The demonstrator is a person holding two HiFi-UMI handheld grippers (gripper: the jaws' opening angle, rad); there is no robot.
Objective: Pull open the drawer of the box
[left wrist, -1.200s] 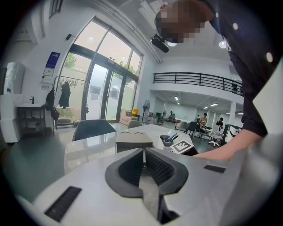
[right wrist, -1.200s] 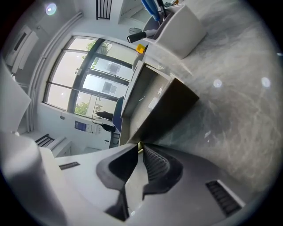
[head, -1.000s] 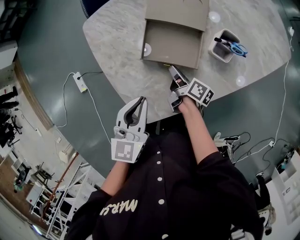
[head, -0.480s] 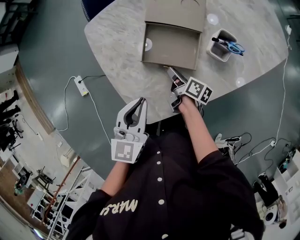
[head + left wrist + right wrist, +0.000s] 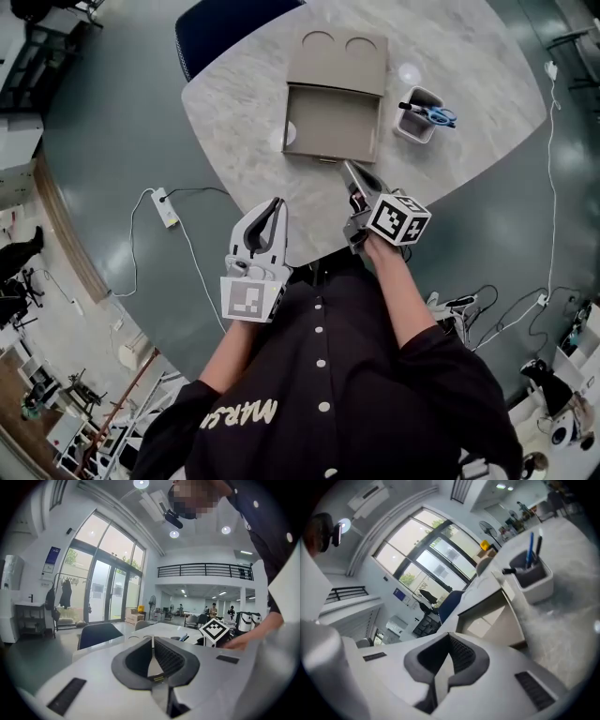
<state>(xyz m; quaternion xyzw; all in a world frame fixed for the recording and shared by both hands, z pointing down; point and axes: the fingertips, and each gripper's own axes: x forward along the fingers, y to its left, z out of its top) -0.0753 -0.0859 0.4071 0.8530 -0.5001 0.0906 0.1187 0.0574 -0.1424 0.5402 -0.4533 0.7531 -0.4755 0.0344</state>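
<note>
Both jaw pairs together, nothing between, right hand-held gripper [image 5: 351, 169] over the surface [image 5: 234, 103] just near of the drawer [image 5: 330, 127] front, drawer pulled out on near side of tan box [image 5: 337, 58], left hand-held gripper [image 5: 275, 204] off the surface's near edge, pen holder [image 5: 417, 114] right of box.

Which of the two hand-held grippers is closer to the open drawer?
The right. The right hand-held gripper points at the drawer from just in front of its front edge. The left hand-held gripper is by the table's near edge, well apart.
</note>
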